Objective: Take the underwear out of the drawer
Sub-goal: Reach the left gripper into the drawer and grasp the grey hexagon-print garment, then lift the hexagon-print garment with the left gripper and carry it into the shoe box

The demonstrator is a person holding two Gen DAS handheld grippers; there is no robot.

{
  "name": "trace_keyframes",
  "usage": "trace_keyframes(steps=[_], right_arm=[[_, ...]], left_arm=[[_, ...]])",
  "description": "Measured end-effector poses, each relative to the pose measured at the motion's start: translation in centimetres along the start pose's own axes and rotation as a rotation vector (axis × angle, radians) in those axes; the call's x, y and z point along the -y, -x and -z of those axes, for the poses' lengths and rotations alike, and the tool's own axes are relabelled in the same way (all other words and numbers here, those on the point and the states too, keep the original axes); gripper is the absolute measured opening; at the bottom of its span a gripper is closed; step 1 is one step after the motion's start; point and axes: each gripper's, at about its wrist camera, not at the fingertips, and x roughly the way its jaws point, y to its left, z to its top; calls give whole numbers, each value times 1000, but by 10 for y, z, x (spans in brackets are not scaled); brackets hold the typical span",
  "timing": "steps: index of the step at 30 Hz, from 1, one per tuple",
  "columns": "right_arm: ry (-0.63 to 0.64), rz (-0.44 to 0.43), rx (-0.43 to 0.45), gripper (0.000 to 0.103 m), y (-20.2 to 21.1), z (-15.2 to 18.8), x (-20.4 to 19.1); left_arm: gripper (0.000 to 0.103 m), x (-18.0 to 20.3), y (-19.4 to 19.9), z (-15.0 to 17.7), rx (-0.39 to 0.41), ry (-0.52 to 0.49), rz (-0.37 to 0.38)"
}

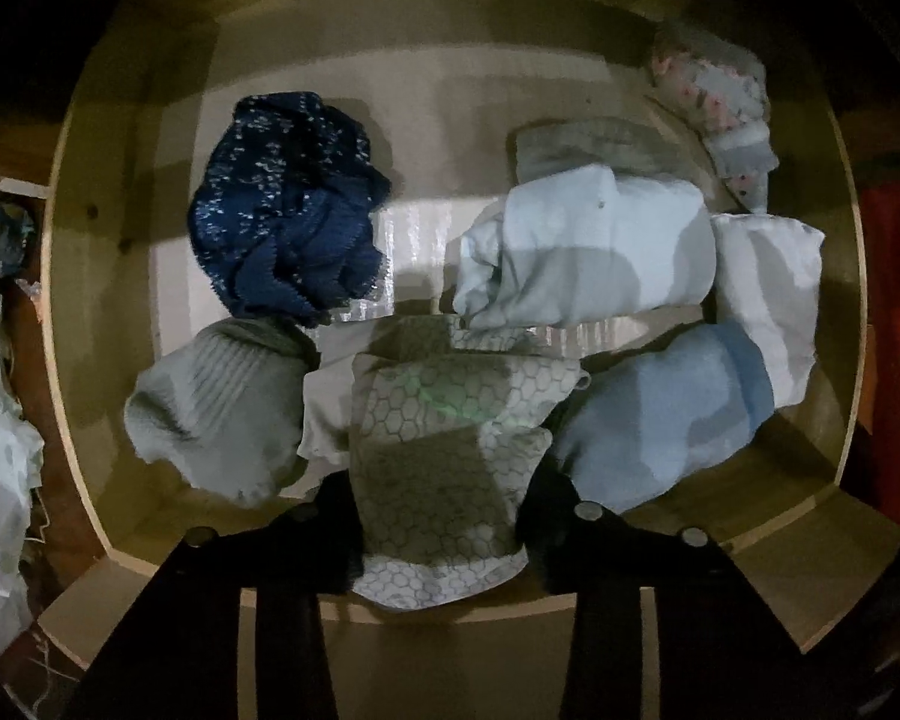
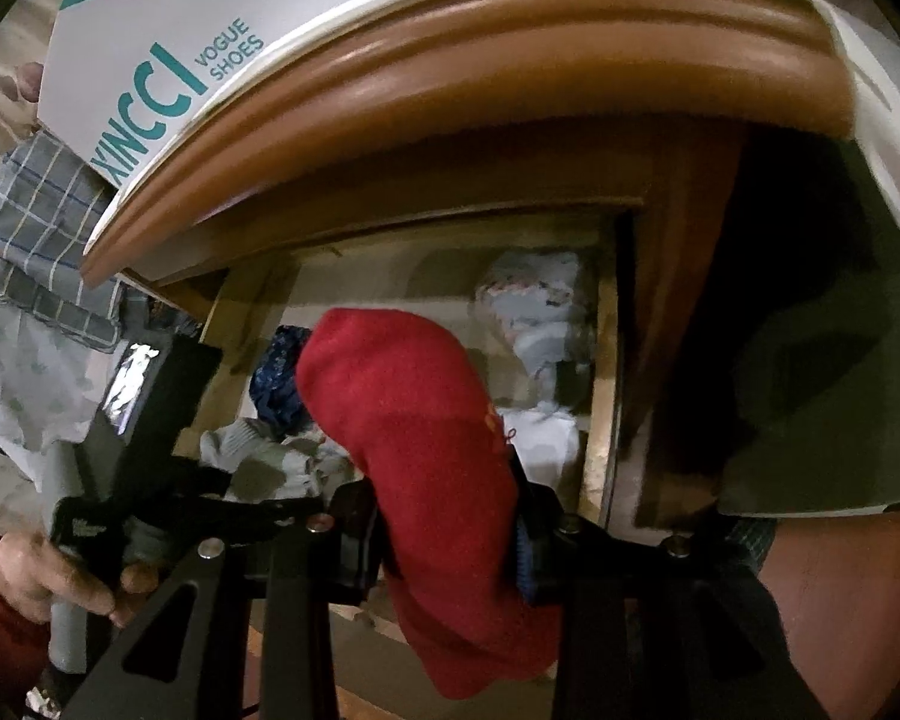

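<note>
In the left wrist view I look straight down into a pale wooden drawer (image 1: 108,276) holding several rolled garments. My left gripper (image 1: 438,516) is shut on a white honeycomb-patterned underwear (image 1: 444,420) at the drawer's near edge, one black finger on each side of it. Around it lie a navy speckled piece (image 1: 288,204), a grey ribbed roll (image 1: 216,402), a pale blue roll (image 1: 588,252) and a blue roll (image 1: 660,414). In the right wrist view my right gripper (image 2: 450,546) is shut on a red garment (image 2: 414,420), held in front of the open drawer (image 2: 606,360).
A white shoe box (image 2: 168,42) sits on the brown cabinet top (image 2: 450,72) overhanging the drawer. Light patterned cloth (image 1: 0,390) and a plaid cloth (image 2: 42,222) lie left of the drawer. A person's hand (image 2: 42,576) grips the left tool's handle. A floral roll (image 1: 714,102) fills the far right corner.
</note>
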Motion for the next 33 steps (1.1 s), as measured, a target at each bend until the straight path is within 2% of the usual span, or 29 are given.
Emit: trace_keyframes(steps=[5,17,23,33], right_arm=[[-10,24,25,33,3,-2,3],[-28,47,45,33,6,-5,5],[-37,55,53,33,8,-4,6],[-52,85,60,33,9,-4,5]], left_arm=[[33,-10,12,14,34,36,21],[30,-28,61,37,117,49,102],[30,-28,86,38,156,42,114],[30,-38,142,57,313,10,97]])
